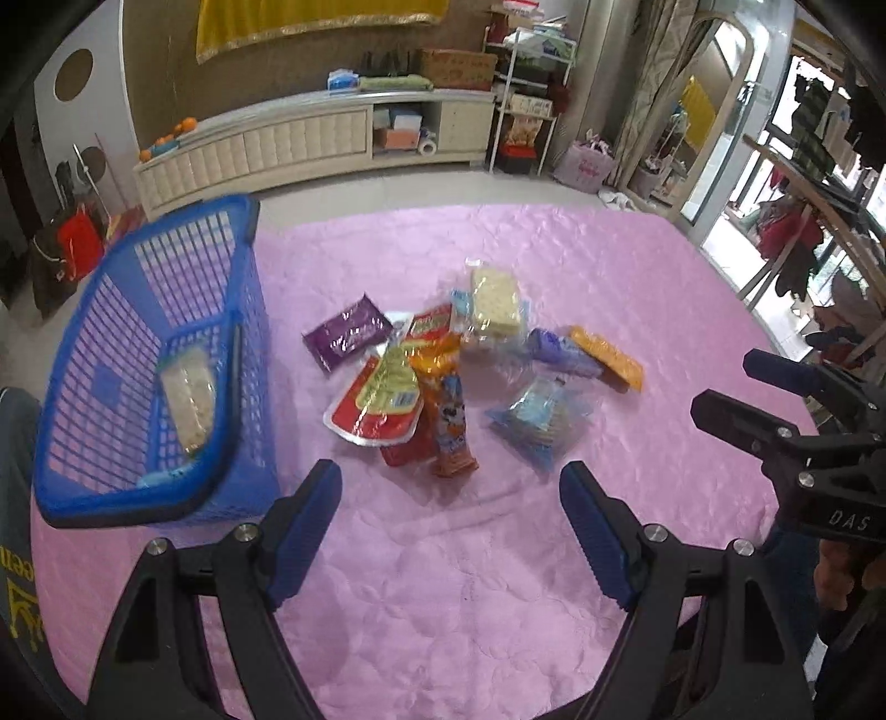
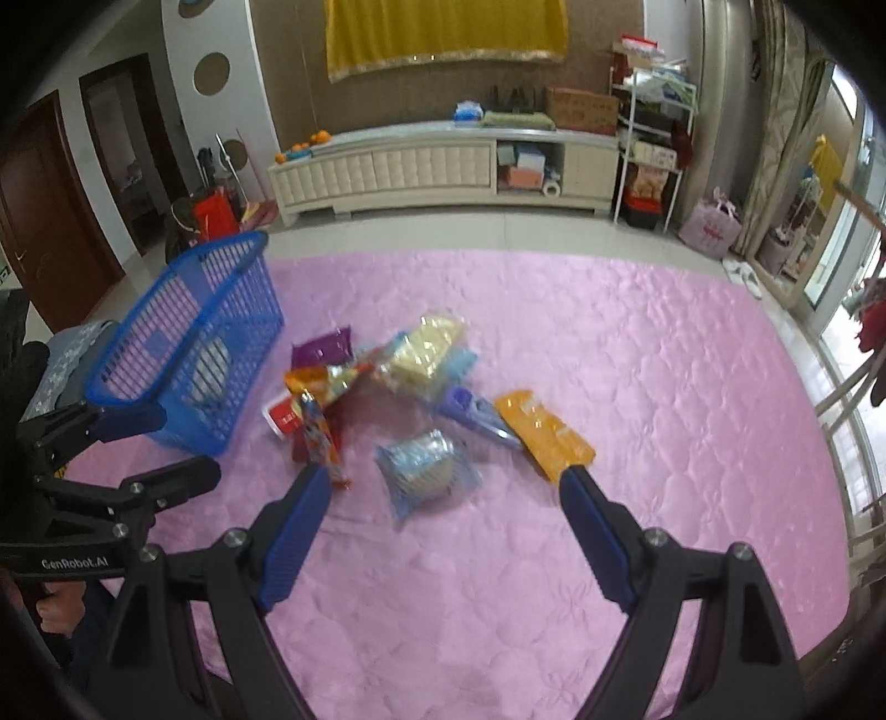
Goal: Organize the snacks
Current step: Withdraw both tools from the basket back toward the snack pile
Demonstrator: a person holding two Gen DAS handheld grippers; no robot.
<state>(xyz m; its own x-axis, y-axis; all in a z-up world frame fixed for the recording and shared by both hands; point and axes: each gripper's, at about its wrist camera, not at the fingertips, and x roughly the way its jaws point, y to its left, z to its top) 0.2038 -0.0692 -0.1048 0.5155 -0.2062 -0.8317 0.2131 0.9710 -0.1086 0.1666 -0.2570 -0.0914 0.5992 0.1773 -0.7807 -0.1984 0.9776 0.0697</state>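
1. Left wrist view: my left gripper (image 1: 449, 487) stands wide over the pink quilt (image 1: 443, 581), nothing between its jaws; one wafer pack (image 1: 188, 396) lies in the blue basket (image 1: 138, 501).
2. I read "DAS" on my right gripper (image 1: 725, 387).
3. Right wrist view: my right gripper (image 2: 443, 493) gapes empty above the snack pile (image 2: 398, 399); "GenRobot.AI" marks the left one.

Cream cabinet (image 2: 443, 171) under yellow drape (image 2: 446, 33), tiled floor (image 2: 498, 232).
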